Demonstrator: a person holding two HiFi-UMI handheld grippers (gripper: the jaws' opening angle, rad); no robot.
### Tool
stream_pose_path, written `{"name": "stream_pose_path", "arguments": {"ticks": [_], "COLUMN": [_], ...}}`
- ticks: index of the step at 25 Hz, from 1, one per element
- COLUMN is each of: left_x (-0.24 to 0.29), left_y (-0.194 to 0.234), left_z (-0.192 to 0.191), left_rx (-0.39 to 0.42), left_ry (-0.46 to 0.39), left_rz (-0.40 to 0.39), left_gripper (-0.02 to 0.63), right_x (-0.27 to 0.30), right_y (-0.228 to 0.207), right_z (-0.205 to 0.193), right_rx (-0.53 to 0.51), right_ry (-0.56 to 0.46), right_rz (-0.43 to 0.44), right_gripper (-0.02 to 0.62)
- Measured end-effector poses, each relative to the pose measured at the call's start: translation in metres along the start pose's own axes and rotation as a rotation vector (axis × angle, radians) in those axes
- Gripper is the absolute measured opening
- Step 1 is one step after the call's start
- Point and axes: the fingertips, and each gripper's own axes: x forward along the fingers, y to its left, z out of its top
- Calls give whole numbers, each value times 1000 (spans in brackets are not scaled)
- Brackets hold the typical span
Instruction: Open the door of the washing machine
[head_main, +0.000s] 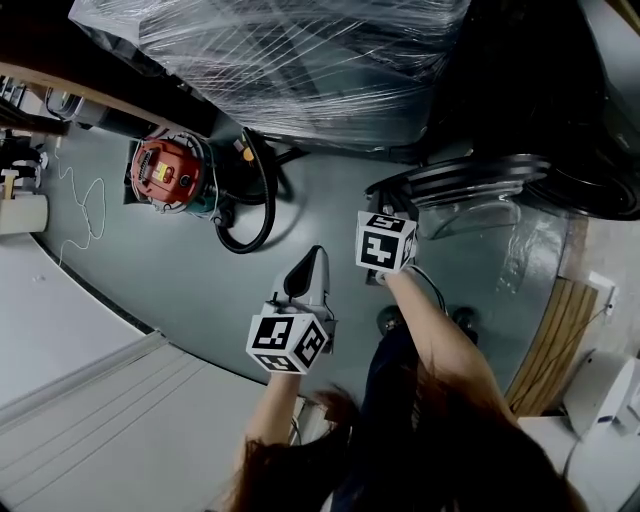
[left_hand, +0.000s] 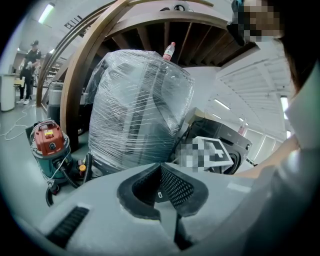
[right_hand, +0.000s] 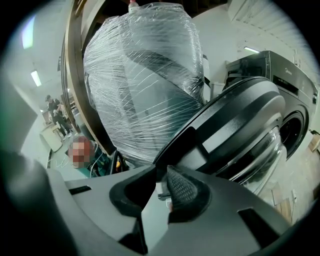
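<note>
Step judged in hand: swinging the door (right_hand: 240, 125) of the washing machine (right_hand: 287, 75) wider by its free edge. Found the door already off the front of the machine and standing well out, glass bowl (head_main: 480, 215) showing in the head view, drum mouth (right_hand: 295, 125) uncovered behind it in the right gripper view. Located machine and door at the far right of the floor (head_main: 180, 290), beside a big load wrapped in clear film (head_main: 300, 50); red vacuum cleaner (head_main: 165, 175) well apart to the left.

Judged best done thus: keep the bite on the rim only, clear of the glass; pull along the arc of the swing rather than straight back, so as not to twist the edge out of the pads; go slowly near the end of the travel; keep the idle hand out of the door's path.

Read right tongs (right_hand: 161, 172) as part closed, narrow gap only, with the door's dark edge running down between the pads (right_hand: 185, 187) and seemingly pinched there; grasping the door, by that reading. Could not make out a small pale piece (right_hand: 162, 192) in the gap. Read left tongs (left_hand: 160, 167) as clenched, tips met, nothing between them; held in the air over the floor, near the right hand but apart from the door, touching nothing.
</note>
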Motion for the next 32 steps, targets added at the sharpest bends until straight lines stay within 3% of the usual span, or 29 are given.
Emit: {"name": "stream_pose_path", "arguments": {"ticks": [13, 32], "left_x": [-6, -25], "left_y": [-22, -136], "left_z": [7, 0], "left_rx": [-2, 48], "left_ry": [-35, -62], "left_rz": [10, -59], "left_gripper": [12, 12], "right_x": [-44, -147], "right_y": [-19, -111], "right_z": [-9, -35], "right_rx": [-74, -134], "right_ry": [-28, -60], "right_rz": [31, 8], "right_gripper": [53, 21]}}
